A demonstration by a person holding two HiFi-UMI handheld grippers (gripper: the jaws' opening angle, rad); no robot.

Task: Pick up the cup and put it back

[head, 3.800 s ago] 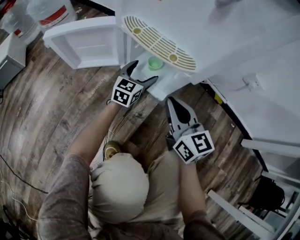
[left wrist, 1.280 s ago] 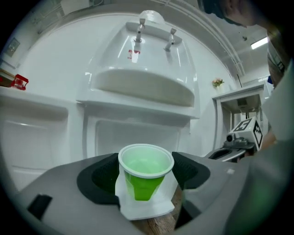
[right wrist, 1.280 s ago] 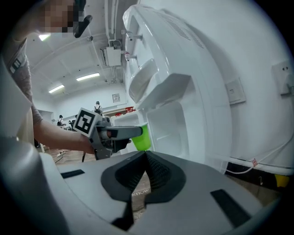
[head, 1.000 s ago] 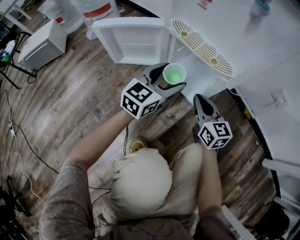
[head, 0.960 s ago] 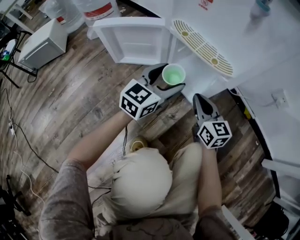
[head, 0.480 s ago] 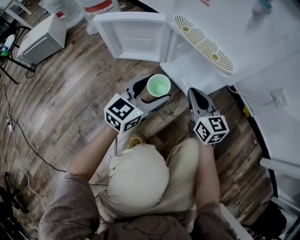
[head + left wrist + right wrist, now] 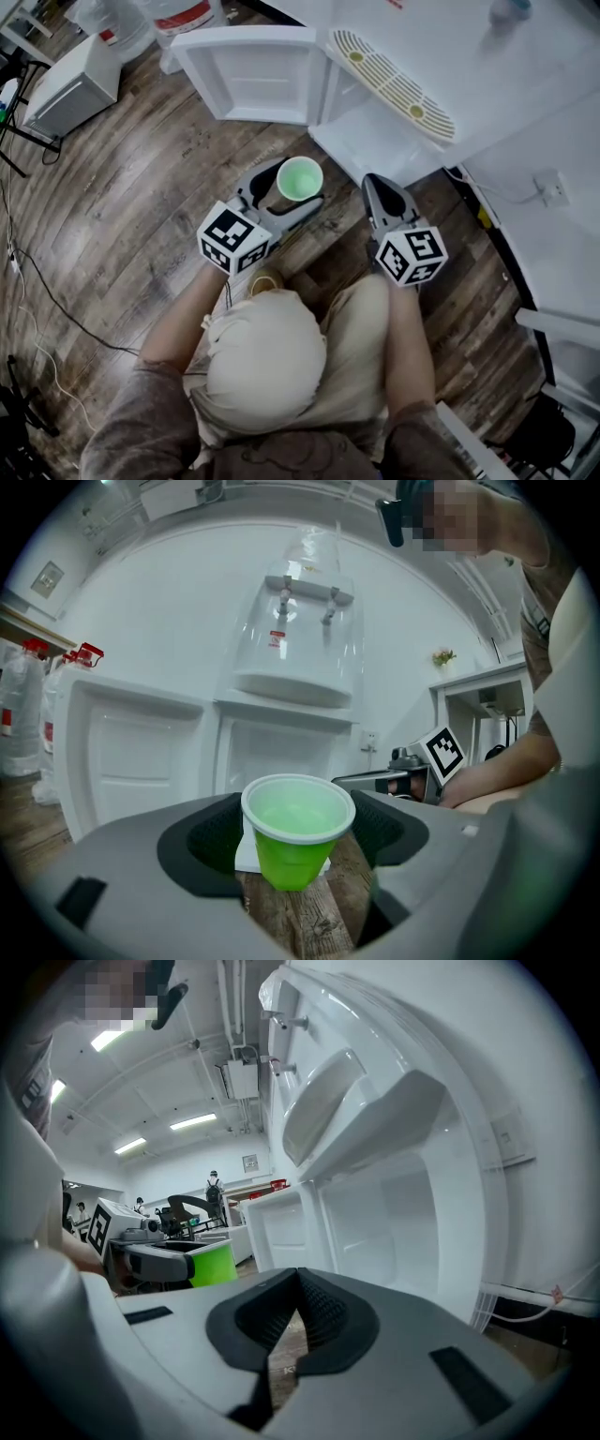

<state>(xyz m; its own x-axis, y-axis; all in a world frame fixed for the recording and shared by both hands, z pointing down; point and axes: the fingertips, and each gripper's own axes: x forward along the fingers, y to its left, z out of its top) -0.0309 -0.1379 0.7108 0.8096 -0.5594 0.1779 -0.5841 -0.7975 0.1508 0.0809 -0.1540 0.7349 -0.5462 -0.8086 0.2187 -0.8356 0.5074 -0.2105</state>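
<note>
A green plastic cup stands upright between the jaws of my left gripper, held above the wooden floor in front of the white water dispenser. In the left gripper view the cup fills the gap and both pads press on its sides; my left gripper is shut on it. My right gripper hangs to the cup's right, jaws closed together with nothing in them. From the right gripper view the cup shows at the left.
The dispenser's lower cabinet stands open, its door swung out to the left. Water bottles and a white box stand at the upper left. Cables lie on the floor at the left. A wall socket is at the right.
My left gripper has carried the cup back from the dispenser, toward the person and lower-left in the head view. The right gripper has stayed almost where it was, still shut.
</note>
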